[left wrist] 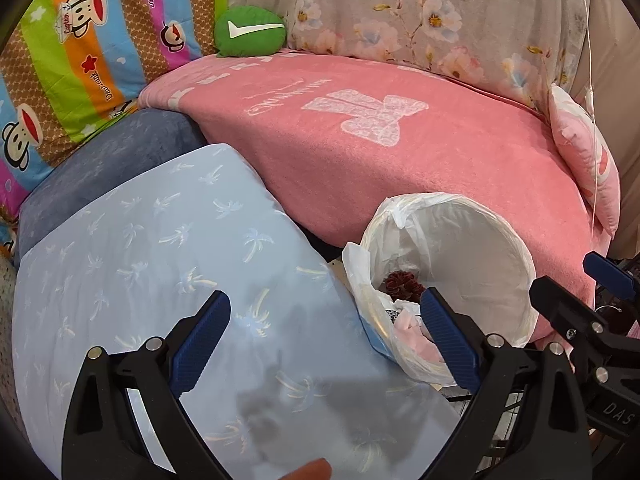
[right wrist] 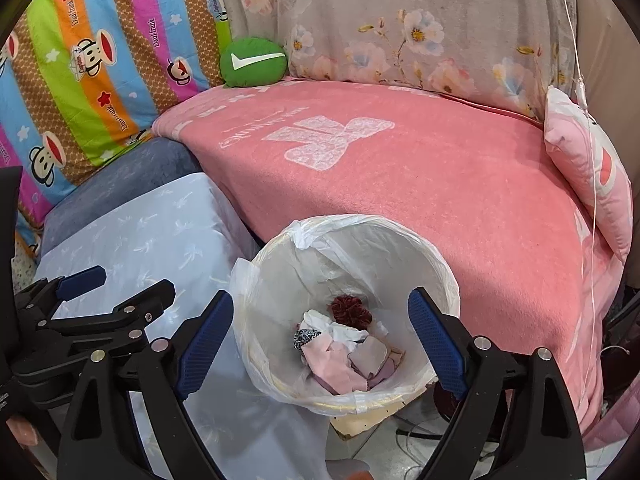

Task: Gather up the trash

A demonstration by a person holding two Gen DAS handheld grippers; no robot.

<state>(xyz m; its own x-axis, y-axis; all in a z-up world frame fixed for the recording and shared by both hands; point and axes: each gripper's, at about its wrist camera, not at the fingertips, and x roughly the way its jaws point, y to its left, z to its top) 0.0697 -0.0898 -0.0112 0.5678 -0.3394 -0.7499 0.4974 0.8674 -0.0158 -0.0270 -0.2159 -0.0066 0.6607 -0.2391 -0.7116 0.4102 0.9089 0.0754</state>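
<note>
A round bin with a white plastic liner (right wrist: pixel 400 236) stands on the floor against the pink-covered seat. Inside lie pink and white paper scraps (right wrist: pixel 340 364) and a dark red crumpled piece (right wrist: pixel 351 310). My right gripper (right wrist: pixel 320 300) hangs open right over the bin's mouth with nothing between its fingers. My left gripper (left wrist: pixel 325 298) is open and empty too, above the light blue cushion with its right finger over the bin's (left wrist: pixel 500 232) left rim. Each gripper shows in the other's view: the left gripper (right wrist: pixel 130 282) at the left, the right gripper (left wrist: pixel 566 272) at the right.
A light blue palm-print cushion (left wrist: pixel 160 260) lies left of the bin. The pink blanket (right wrist: pixel 400 168) spreads behind it. Farther back are a green round pillow (right wrist: pixel 252 62), a striped monkey-print quilt (right wrist: pixel 100 60) and a floral cover (right wrist: pixel 400 20). A pink pillow (right wrist: pixel 592 168) and a thin white cord (right wrist: pixel 592 184) are at right.
</note>
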